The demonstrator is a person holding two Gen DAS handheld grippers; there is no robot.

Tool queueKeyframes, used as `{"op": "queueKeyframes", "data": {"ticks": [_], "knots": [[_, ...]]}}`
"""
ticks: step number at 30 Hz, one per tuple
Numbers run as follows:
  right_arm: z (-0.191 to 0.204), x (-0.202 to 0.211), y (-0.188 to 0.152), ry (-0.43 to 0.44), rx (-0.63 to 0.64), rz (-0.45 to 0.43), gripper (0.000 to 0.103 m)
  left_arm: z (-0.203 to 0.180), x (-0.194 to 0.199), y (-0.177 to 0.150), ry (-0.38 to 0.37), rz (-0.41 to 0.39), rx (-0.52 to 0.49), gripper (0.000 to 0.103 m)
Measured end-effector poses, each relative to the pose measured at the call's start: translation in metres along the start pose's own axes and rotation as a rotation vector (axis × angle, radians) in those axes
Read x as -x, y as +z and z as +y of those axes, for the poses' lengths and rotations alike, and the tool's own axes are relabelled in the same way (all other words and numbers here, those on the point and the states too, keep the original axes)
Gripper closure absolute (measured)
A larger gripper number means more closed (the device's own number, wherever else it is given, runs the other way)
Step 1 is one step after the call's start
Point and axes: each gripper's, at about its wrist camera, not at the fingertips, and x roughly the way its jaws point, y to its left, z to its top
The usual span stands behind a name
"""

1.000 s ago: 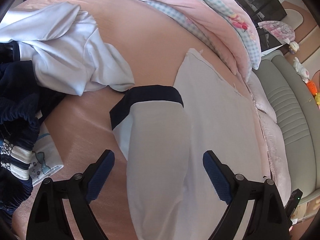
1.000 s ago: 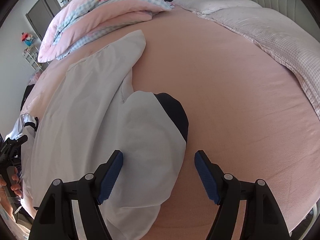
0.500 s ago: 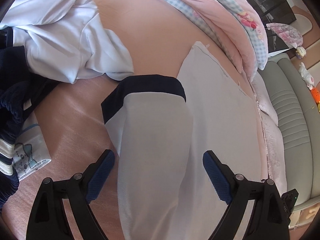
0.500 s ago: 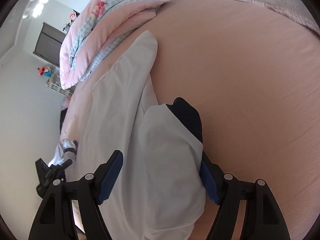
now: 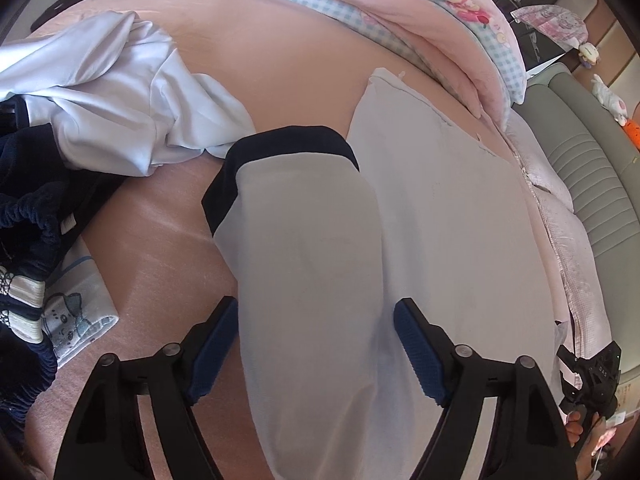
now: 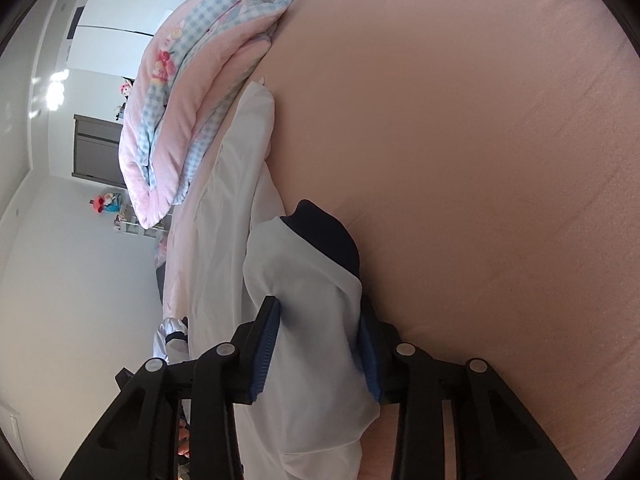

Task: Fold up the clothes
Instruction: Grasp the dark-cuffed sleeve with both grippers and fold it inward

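On the bed [image 5: 304, 92], my right tool [image 6: 318, 356] clamps one shirt [image 5: 460, 240] sleeve [image 6: 316, 304], left tool [image 5: 316, 344] gapes over the other; folding barely begun, pile [image 5: 108, 104] beside the shirt untouched.

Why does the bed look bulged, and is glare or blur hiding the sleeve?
Left wrist view: fisheye bends the pink bed sheet into a dome; the white sleeve is sharp, evenly lit. Right wrist view: same bulge, bright glare on the wall, sleeve slightly soft near the right claw.
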Motion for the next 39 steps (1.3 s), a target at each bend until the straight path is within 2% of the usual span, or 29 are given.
{"op": "queueKeyframes", "data": {"ticks": [1,4,7,14,17,21,27,31,34,36,39], "knots": [[-0.002,0.0,0.0,0.002,-0.012,-0.003,0.075,0.003,0.002,0.0,0.003,-0.003,0.008,0.04],[-0.004,0.0,0.0,-0.022,-0.01,-0.01,0.086,0.012,0.009,0.002,-0.018,-0.019,0.041,0.051],[0.0,0.0,-0.004,-0.052,0.027,-0.027,0.087,0.02,0.014,0.003,-0.014,-0.034,0.056,0.062],[0.013,-0.002,-0.008,-0.136,0.09,-0.045,0.094,0.021,0.01,0.003,0.057,-0.048,0.072,0.084],[0.02,-0.003,-0.01,-0.181,0.123,-0.053,0.095,0.018,0.008,0.002,0.096,-0.05,0.059,0.088],[0.025,-0.001,-0.012,-0.23,0.129,-0.06,0.095,0.015,0.005,0.001,0.109,-0.041,0.05,0.093],[0.024,0.002,-0.013,-0.233,0.127,-0.071,0.095,0.013,0.01,0.0,0.129,-0.053,0.005,0.097],[0.029,0.006,-0.015,-0.273,0.17,-0.084,0.095,0.011,0.017,-0.001,0.18,-0.067,-0.04,0.097],[0.045,0.003,-0.018,-0.39,0.289,-0.103,0.095,0.011,0.023,-0.001,0.247,-0.077,-0.08,0.097],[0.057,-0.001,-0.022,-0.529,0.411,-0.124,0.095,0.012,0.025,-0.001,0.297,-0.083,-0.104,0.097],[0.07,-0.004,-0.03,-0.636,0.537,-0.136,0.095,0.015,0.025,0.001,0.307,-0.082,-0.108,0.097]]}}
